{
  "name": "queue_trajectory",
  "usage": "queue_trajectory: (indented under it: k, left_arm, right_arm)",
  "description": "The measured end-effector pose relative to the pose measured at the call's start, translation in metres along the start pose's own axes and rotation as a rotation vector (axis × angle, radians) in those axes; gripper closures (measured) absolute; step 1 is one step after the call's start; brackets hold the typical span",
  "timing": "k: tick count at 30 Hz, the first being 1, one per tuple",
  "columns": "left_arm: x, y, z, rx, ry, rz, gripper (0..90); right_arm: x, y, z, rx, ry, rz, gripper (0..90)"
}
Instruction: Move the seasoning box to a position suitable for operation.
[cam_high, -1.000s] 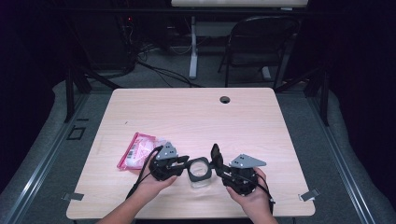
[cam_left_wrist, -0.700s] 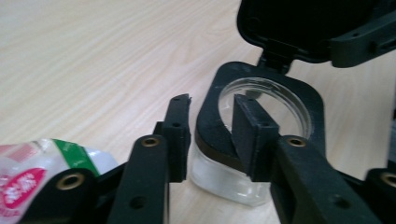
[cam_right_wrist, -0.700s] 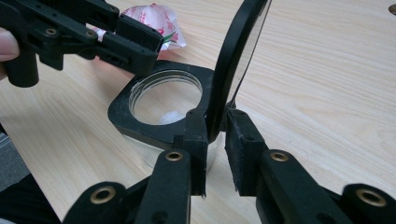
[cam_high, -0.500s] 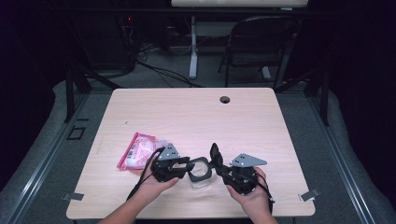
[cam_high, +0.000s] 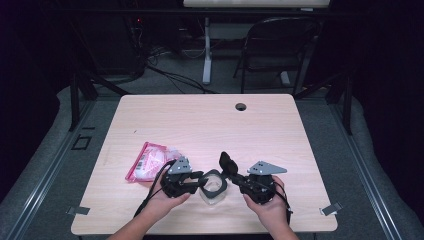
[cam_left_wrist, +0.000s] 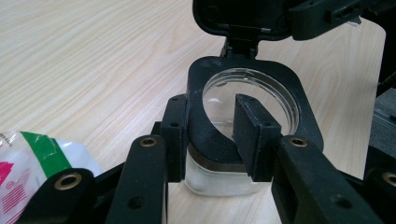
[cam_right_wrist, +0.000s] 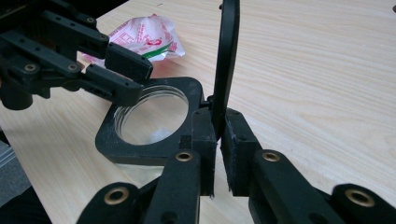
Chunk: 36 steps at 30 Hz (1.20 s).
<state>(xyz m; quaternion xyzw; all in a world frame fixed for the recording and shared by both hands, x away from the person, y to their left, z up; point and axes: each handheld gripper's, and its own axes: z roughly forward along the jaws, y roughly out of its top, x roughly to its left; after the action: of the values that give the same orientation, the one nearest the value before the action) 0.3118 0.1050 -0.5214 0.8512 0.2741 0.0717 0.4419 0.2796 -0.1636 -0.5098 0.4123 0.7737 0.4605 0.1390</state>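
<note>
A clear square container (cam_high: 214, 192) with a black rim (cam_left_wrist: 299, 107) stands near the table's front edge. Its hinged black lid (cam_high: 226, 162) stands upright. My left gripper (cam_high: 200, 181) comes in from the left. Its jaws have just been closing and are shut on the near side of the rim (cam_right_wrist: 112, 140), one pad (cam_left_wrist: 254, 135) inside the opening and one outside. My right gripper (cam_high: 231, 174) comes in from the right. Its jaws have just been closing too, and its pads (cam_right_wrist: 238, 149) pinch the lower edge of the lid (cam_right_wrist: 229, 46).
A pink and white packet (cam_high: 150, 161) lies just left of my left hand on the wooden table (cam_high: 210, 120). A cable hole (cam_high: 241, 106) sits near the far edge. A folding chair (cam_high: 280, 45) and desk legs stand beyond the table.
</note>
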Motion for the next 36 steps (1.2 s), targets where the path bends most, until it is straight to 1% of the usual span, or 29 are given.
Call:
queue_trajectory:
  k: [3, 6, 7, 10, 12, 14, 18, 19, 21, 22, 27, 29, 30, 33, 36]
  left_arm:
    - [0.0, -0.002, -0.003, -0.003, 0.007, -0.001, 66.1]
    - [0.0, -0.003, -0.005, -0.01, 0.014, -0.011, 66.4]
    - [-0.001, -0.004, -0.006, -0.01, 0.019, -0.009, 66.5]
    - [-0.002, -0.005, -0.007, -0.015, 0.033, -0.003, 66.3]
    - [-0.002, -0.006, -0.008, -0.014, 0.035, -0.005, 66.4]
    - [-0.003, -0.006, -0.009, -0.023, 0.037, -0.01, 66.4]
    - [-0.003, -0.007, -0.011, -0.022, 0.039, -0.005, 66.3]
    - [-0.003, -0.007, -0.011, -0.022, 0.046, -0.007, 66.3]
    - [-0.003, -0.007, -0.012, -0.019, 0.045, -0.011, 65.4]
    - [-0.002, -0.007, -0.014, -0.025, 0.036, -0.013, 64.9]
    - [0.003, -0.005, -0.023, -0.057, 0.036, -0.037, 62.7]
    - [0.006, -0.006, -0.027, -0.068, 0.049, -0.039, 61.5]
    - [0.008, -0.006, -0.029, -0.071, 0.055, -0.042, 61.0]
    - [0.013, -0.007, -0.035, -0.083, 0.073, -0.056, 60.3]
    - [0.019, -0.008, -0.041, -0.087, 0.087, -0.062, 58.0]
  right_arm:
    - [-0.001, 0.002, 0.003, 0.0, 0.006, 0.002, 85.3]
    - [-0.004, 0.005, 0.007, 0.001, 0.018, 0.01, 85.5]
    - [-0.004, 0.005, 0.009, -0.008, 0.021, 0.017, 85.5]
    - [-0.007, 0.008, 0.013, -0.004, 0.029, 0.032, 85.7]
    - [-0.01, 0.01, 0.017, -0.007, 0.044, 0.045, 85.7]
    - [-0.011, 0.011, 0.018, -0.008, 0.049, 0.05, 85.6]
    - [-0.012, 0.012, 0.021, -0.014, 0.051, 0.052, 85.6]
    - [-0.012, 0.013, 0.021, -0.009, 0.05, 0.051, 85.6]
    - [-0.012, 0.014, 0.021, -0.008, 0.049, 0.048, 85.6]
    - [-0.012, 0.014, 0.022, -0.013, 0.051, 0.049, 85.5]
    - [-0.013, 0.014, 0.022, -0.014, 0.054, 0.048, 85.4]
    - [-0.013, 0.013, 0.021, -0.012, 0.046, 0.046, 82.6]
    - [-0.013, 0.013, 0.021, -0.012, 0.046, 0.046, 82.6]
    - [-0.014, 0.013, 0.019, -0.008, 0.036, 0.049, 79.5]
    - [-0.014, 0.013, 0.018, 0.002, 0.043, 0.049, 77.4]
